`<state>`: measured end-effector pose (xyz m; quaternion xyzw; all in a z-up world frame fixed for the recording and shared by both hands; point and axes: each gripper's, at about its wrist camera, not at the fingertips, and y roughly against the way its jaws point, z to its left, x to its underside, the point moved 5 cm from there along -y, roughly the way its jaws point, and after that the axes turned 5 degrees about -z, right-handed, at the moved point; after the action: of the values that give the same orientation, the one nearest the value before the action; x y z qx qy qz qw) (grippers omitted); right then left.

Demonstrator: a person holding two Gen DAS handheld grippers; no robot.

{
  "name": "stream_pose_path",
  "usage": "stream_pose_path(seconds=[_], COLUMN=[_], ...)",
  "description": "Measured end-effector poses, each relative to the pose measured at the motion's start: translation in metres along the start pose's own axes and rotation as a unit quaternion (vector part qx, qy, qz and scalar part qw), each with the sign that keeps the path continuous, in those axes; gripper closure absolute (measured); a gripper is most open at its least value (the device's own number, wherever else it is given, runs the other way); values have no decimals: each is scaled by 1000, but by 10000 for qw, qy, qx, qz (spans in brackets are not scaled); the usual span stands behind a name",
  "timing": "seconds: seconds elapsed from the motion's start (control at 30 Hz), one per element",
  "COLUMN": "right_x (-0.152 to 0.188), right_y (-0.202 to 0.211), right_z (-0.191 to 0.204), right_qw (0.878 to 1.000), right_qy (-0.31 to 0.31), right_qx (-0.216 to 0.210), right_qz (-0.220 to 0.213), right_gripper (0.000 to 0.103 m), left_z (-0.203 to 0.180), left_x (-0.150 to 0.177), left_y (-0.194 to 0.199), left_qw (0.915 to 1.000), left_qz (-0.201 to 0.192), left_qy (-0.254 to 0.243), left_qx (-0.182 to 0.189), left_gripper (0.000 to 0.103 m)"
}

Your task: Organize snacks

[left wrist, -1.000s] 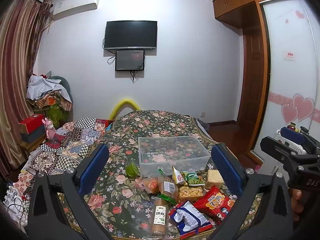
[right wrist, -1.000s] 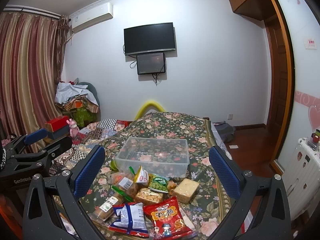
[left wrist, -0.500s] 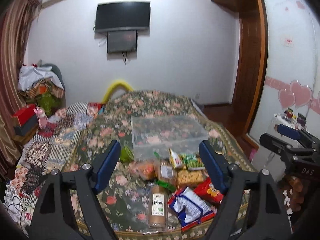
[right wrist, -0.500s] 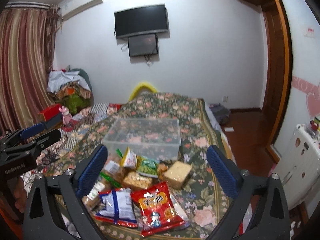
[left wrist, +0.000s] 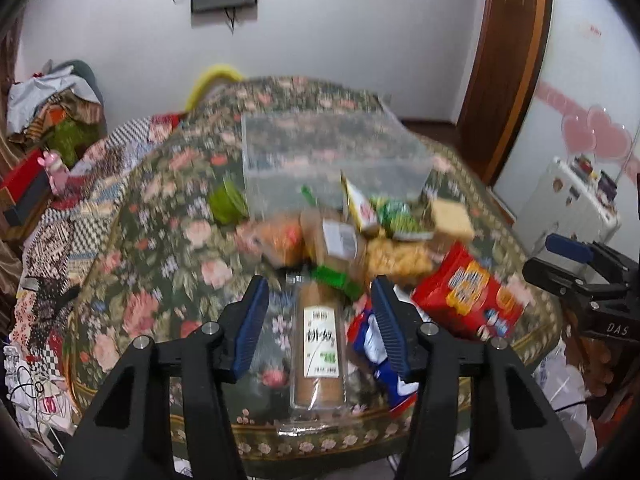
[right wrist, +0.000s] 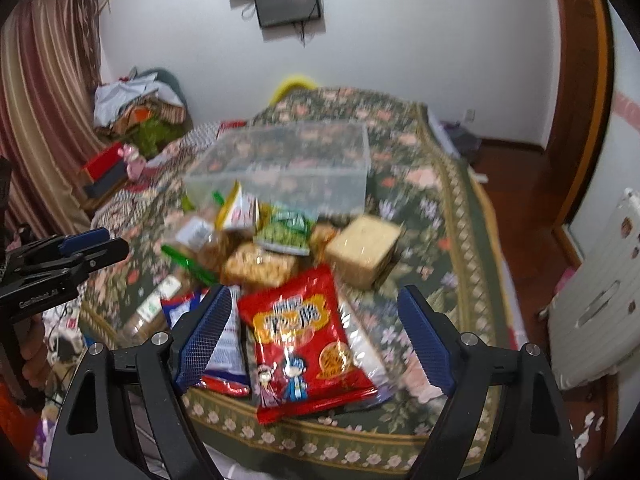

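A pile of snacks lies at the near end of a floral cloth. My left gripper (left wrist: 320, 320) is open, its fingers either side of a long brown biscuit pack (left wrist: 319, 354) with a white label, without touching it. My right gripper (right wrist: 316, 334) is open above a red snack bag (right wrist: 304, 336). A blue and white bag (right wrist: 226, 344) lies left of the red one. Behind them are a yellow cracker pack (right wrist: 260, 266), a green pack (right wrist: 286, 230) and a pale wrapped block (right wrist: 364, 244). A clear plastic box (right wrist: 288, 164) stands empty behind the pile.
The floral table edge (right wrist: 320, 448) runs just under both grippers. A patterned quilt (left wrist: 60, 216) and clutter lie to the left. A white radiator (right wrist: 596, 304) stands at the right. A wooden door (left wrist: 508, 48) is at the back right.
Both grippers have dropped and moved forward toward the snack pile. The left one has narrowed around the biscuit pack; the right one now hangs over the red bag.
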<state>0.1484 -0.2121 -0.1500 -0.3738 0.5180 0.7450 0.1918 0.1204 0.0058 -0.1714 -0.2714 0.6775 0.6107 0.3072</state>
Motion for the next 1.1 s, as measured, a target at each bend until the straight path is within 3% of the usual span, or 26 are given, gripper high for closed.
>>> stream_pose_path(seconds=[0.37,0.6,0.8,1.0,1.1], right_x=[29,39,41,37,36], right_y=[-42,-61,-68,-71,-70], right_z=[-1,3,13,13,10], right_qw=[9971,9938,9937,9939,9947], right_qy=[15,30,447,556,501], right_qx=[-241,-353,-114,-7,4], right_qz=[724,1055,1025,950,901], right_gripper=[20,20,20,35,42], left_z=[4,10,12,13,15], left_x=[37,43,43,44,45], left_y=[-44,-55,-65,-75,-76], left_qw=[9964,9955,9949,9942,9936], left_qz=[823,879,907,914,898], left_qy=[165,299,395,488,573], left_qx=[149,200,211,273,380], left_gripper=[49,49,49,51,61])
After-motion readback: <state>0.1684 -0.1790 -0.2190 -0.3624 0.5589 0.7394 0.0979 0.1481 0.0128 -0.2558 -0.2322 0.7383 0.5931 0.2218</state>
